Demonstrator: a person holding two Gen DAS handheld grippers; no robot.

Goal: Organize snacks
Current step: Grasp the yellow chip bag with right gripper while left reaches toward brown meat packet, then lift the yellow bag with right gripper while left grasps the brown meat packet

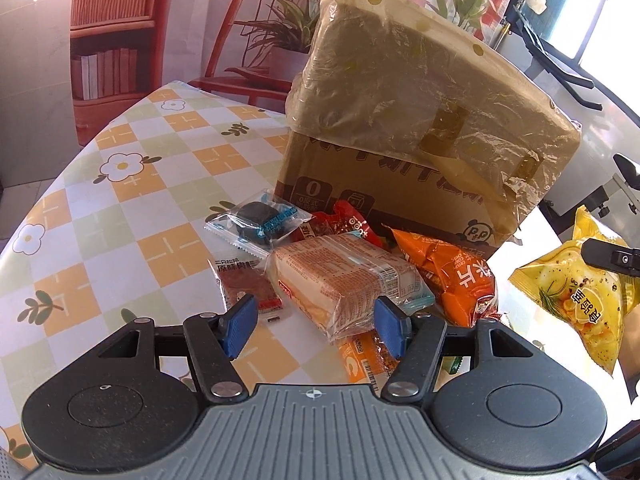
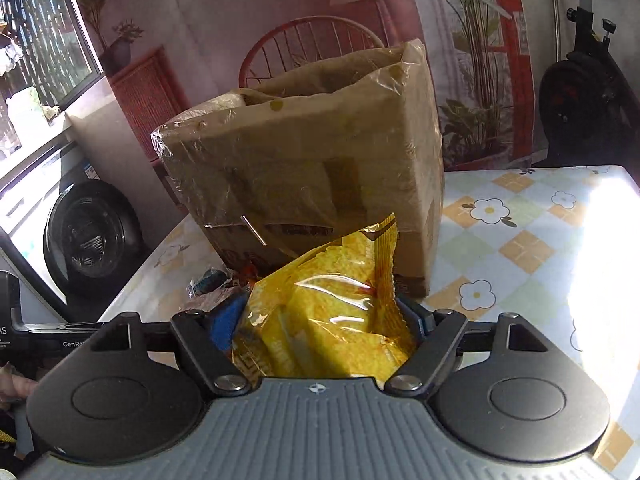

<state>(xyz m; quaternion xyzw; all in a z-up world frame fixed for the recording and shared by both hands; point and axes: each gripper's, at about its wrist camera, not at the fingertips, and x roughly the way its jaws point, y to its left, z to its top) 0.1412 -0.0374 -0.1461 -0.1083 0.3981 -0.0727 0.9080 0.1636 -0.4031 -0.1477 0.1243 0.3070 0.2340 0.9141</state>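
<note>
A tall cardboard box [image 1: 400, 120] lined with a plastic bag stands on the checked table; its open top shows in the right wrist view [image 2: 320, 140]. Several snacks lie in front of it: a wrapped pale cracker pack [image 1: 340, 280], an orange chip bag [image 1: 452, 276], a dark cookie packet [image 1: 260, 220], a red packet [image 1: 352, 220] and a meat-slice packet [image 1: 244, 284]. My left gripper [image 1: 314, 322] is open, its blue pads on either side of the cracker pack's near end. My right gripper [image 2: 326, 320] is shut on a yellow chip bag [image 2: 332, 312], held above the table; the bag also shows in the left wrist view [image 1: 576, 292].
The table [image 1: 120, 200] has a flowered orange and green checked cloth, with its edge [image 2: 140, 280] near the box on the left. A red chair [image 2: 312, 40] stands behind the box. A washing machine [image 2: 88, 236] and an exercise bike [image 2: 588, 80] stand beyond the table.
</note>
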